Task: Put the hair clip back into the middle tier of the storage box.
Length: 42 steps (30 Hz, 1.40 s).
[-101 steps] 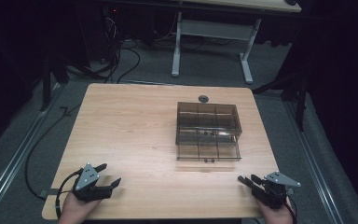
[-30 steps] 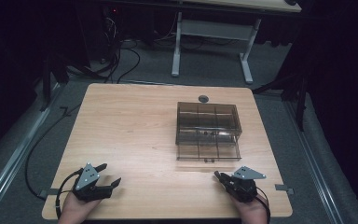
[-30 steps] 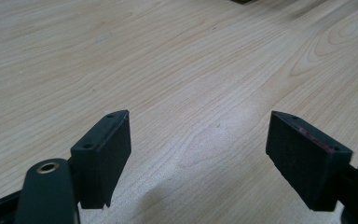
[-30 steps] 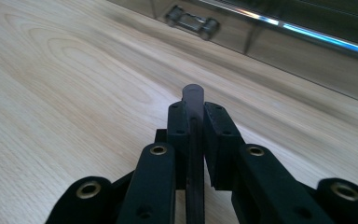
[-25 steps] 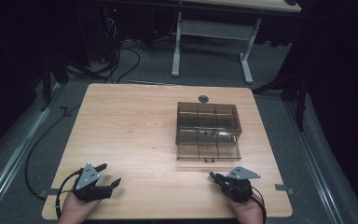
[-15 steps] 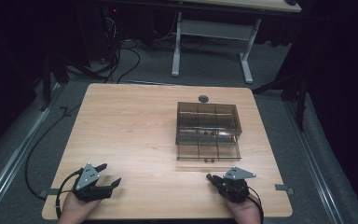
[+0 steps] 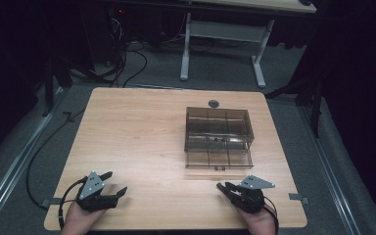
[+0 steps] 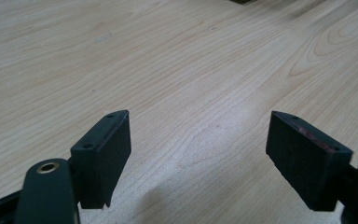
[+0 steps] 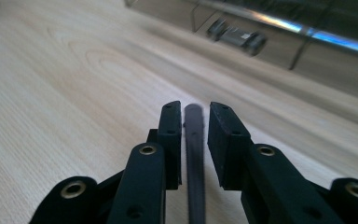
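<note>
A smoky transparent drawer box stands right of the table's middle, its lower drawer pulled out a little toward me. The drawer's small handle lies ahead of my right gripper, up and to the right in the right gripper view. That gripper rests near the front edge just below the box, jaws almost together with only a thin dark strip between them. Whether the strip is shadow or an object I cannot tell. My left gripper sits at the front left, open over bare wood.
The wooden table has a small dark round grommet at its far edge behind the box. Cables trail on the floor to the left. Another table's white legs stand beyond.
My right gripper has slid left along the front edge, from the table's right corner to just below the box's drawer. The left gripper has stayed put.
</note>
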{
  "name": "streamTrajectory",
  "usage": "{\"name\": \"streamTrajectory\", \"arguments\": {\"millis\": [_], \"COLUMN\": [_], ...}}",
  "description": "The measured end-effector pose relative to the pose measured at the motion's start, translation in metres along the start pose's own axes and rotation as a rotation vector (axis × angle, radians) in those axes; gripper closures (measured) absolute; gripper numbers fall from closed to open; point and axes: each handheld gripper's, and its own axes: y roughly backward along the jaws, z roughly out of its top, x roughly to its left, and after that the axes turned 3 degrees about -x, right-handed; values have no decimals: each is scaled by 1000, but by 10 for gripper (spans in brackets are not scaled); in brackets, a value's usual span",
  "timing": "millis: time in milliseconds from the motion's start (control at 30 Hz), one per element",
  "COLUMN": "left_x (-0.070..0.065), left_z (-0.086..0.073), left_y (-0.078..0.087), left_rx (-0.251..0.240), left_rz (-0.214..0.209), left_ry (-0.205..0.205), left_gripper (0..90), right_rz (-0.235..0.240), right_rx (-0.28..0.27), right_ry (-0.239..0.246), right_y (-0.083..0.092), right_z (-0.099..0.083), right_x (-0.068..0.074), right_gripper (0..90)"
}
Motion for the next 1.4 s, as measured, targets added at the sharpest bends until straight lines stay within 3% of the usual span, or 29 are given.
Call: {"name": "streamTrajectory", "arguments": {"millis": [100,233,533,733,1033,1400], "left_x": [0,0,1,1,0,0], "left_z": [0,0,0,0,0,-1], "left_y": [0,1,1,1,2,2], "left_rx": [-1,-7,-8,-9,-10,-11], "left_rz": [4,0,-10,-22,-28,-29], "left_ry": [3,4,2,-3,-8,-6], "left_gripper": [225,225,224,224,224,224], "right_rz": [-32,-94,-117,-119,-90,-44], "right_rx": [23,104,236,326,469,589], "right_ry": [-19,-10,18,33,6,17], "right_y": [1,-2,-13,-17,-17,-22], "right_z": [0,5,17,27,37,46], "right_x": [-6,-12,-15,-13,-18,-18], "right_gripper": [781,824,847,855,842,815]}}
